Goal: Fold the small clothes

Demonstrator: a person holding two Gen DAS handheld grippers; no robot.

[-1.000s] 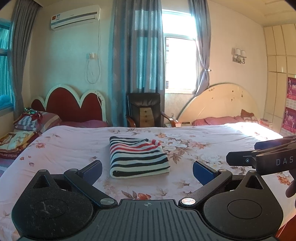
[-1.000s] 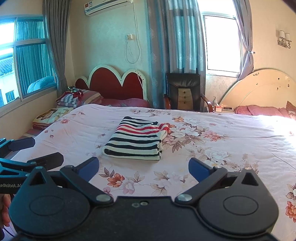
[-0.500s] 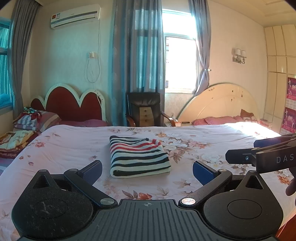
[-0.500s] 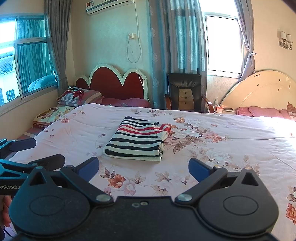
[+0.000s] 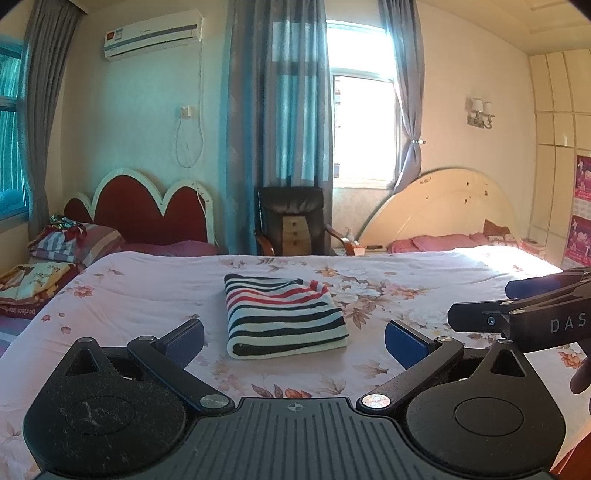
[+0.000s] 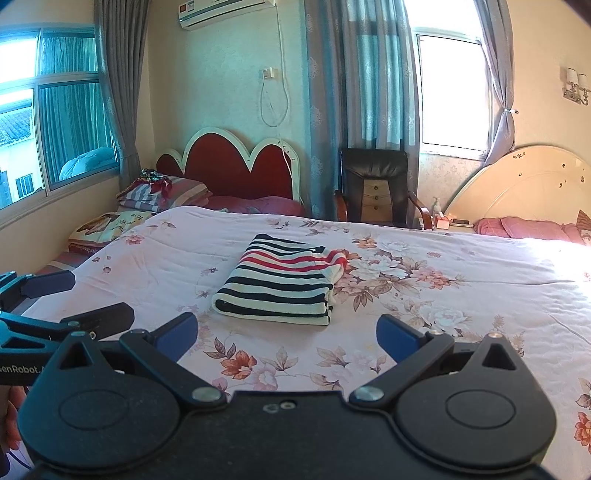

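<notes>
Garment (image 5: 282, 314): striped, black, white and red, folded into a compact rectangle, lying flat mid-bed on the floral bedspread (image 5: 147, 291), ahead of both tools and touching neither. Over the last second almost nothing changed; both views drifted slightly, cloth shape and spot unchanged. Judgement: fold looks finished, tools backed off, task at or near its end unless another piece comes.

Left tool (image 5: 293, 339) fingers spread wide apart, nothing between them, hovering over the near edge of the bed. Right tool (image 6: 286, 332) same, fingers wide apart and empty. Each tool shows at the edge of the other's view, so they sit side by side, near each other. A bit of hand shows at the frame edges.

Fold edge faces the cameras; the far end with the red stripes is a little rumpled in the right wrist view.

Surface: soft quilted bed, pink with flower print, a few wrinkles, strong sun patch on the right. Room: bedroom, red scalloped headboard (image 5: 144, 206) at left with pillows (image 5: 74, 240), cream headboard (image 5: 447, 210) at right, black chair (image 5: 291, 221) between them, curtained window (image 5: 364, 125), air conditioner (image 5: 153, 35) on the wall.
</notes>
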